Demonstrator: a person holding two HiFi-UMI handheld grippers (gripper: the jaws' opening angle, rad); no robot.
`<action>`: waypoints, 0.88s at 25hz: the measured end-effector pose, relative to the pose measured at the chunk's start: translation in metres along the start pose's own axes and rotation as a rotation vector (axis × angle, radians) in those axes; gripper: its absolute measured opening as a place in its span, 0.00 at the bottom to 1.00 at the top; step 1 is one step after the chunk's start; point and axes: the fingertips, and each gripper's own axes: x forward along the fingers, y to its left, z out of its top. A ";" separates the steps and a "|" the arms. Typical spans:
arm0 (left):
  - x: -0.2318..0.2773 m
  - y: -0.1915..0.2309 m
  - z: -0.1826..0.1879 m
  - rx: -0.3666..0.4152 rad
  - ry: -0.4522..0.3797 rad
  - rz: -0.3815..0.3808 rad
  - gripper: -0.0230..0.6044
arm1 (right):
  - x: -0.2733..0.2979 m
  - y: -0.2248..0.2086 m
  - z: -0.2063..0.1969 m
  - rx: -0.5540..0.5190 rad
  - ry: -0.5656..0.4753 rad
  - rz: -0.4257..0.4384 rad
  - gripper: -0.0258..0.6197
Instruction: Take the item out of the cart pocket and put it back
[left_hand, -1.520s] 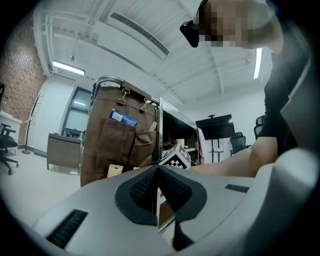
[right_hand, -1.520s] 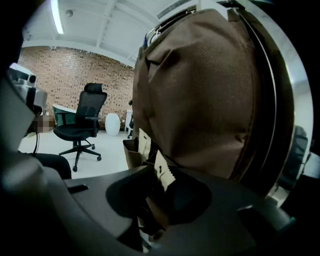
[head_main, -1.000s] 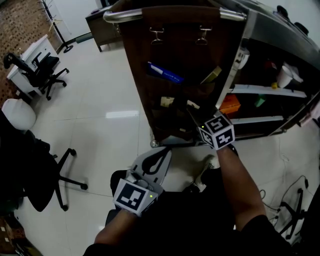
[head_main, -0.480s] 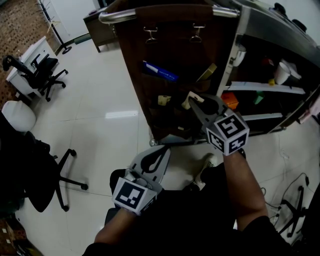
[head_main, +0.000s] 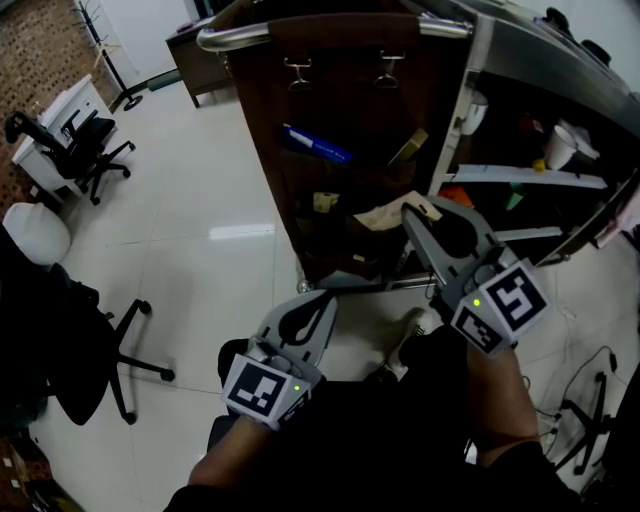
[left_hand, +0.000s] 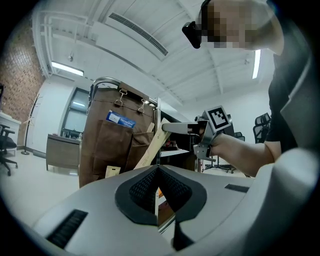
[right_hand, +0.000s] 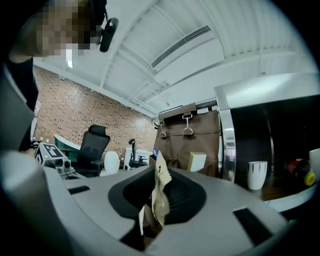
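Observation:
A brown fabric organizer (head_main: 350, 120) with several pockets hangs from the cart's rail. My right gripper (head_main: 408, 207) is shut on a crumpled tan paper packet (head_main: 380, 214) and holds it just in front of the lower pockets, clear of them. In the right gripper view the packet (right_hand: 159, 200) stands pinched between the pads, with the organizer (right_hand: 187, 142) beyond. My left gripper (head_main: 322, 301) hangs low by my lap, shut and empty. Its own view shows the closed tips (left_hand: 157, 172), the packet (left_hand: 150, 149) and the right gripper (left_hand: 172, 128) ahead.
A blue pack (head_main: 316, 145), a tan card (head_main: 408, 147) and a small tag (head_main: 324, 201) sit in other pockets. Cart shelves at the right hold a white cup (head_main: 559, 150) and an orange box (head_main: 455, 196). Office chairs (head_main: 85, 140) stand at the left; cables (head_main: 585, 410) lie at the lower right.
My right gripper has drawn back toward me and to the right, pulling the tan packet out of the lower pocket. The left gripper has stayed put.

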 end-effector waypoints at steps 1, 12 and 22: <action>0.000 0.000 0.000 -0.003 -0.001 0.001 0.04 | -0.007 0.003 0.001 0.000 -0.001 -0.001 0.14; 0.000 0.002 0.003 -0.005 -0.013 -0.008 0.04 | -0.049 0.056 -0.039 0.010 0.074 0.046 0.14; 0.001 -0.004 0.004 0.001 0.001 -0.033 0.04 | -0.045 0.070 -0.105 0.101 0.197 0.064 0.14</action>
